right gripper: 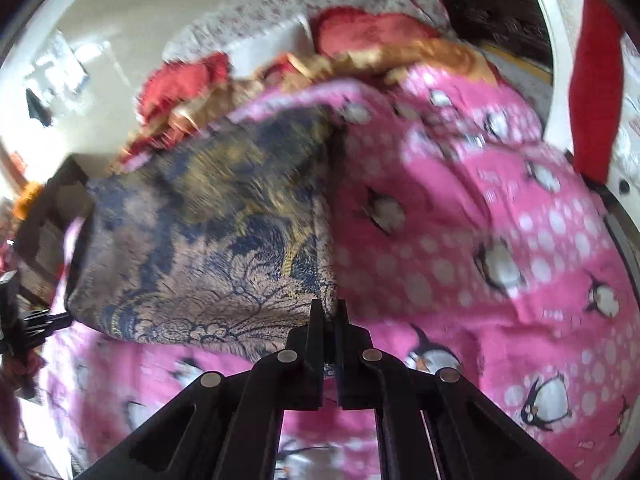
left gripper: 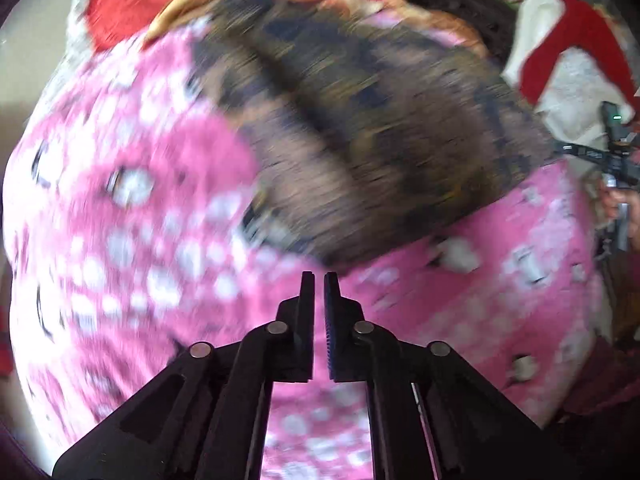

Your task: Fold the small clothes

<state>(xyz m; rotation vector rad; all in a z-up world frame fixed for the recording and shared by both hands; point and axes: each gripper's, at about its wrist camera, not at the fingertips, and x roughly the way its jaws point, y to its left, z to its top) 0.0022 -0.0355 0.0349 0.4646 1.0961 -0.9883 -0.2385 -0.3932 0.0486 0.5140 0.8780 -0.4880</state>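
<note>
A pink penguin blanket [right gripper: 480, 240] is filling both views. The brown patterned garment [right gripper: 208, 248] is lying on it, centre left in the right wrist view. The right gripper [right gripper: 329, 304] is pinching its lower edge; the left gripper [left gripper: 319, 278] is closed at its lower corner, but blur is hiding whether it holds cloth.

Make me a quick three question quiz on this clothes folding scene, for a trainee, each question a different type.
1. True or false: the patterned brown garment lies on the pink penguin blanket.
2. Which gripper's fingers close on the garment's corner? A) left gripper B) right gripper
3. Fill in: beyond the blanket sits a heap of ____ and tan clothes.

Key: 1 true. 2 B, as far as the right wrist view shows; the left wrist view is too blurred to show a grip. 3 red.
</note>
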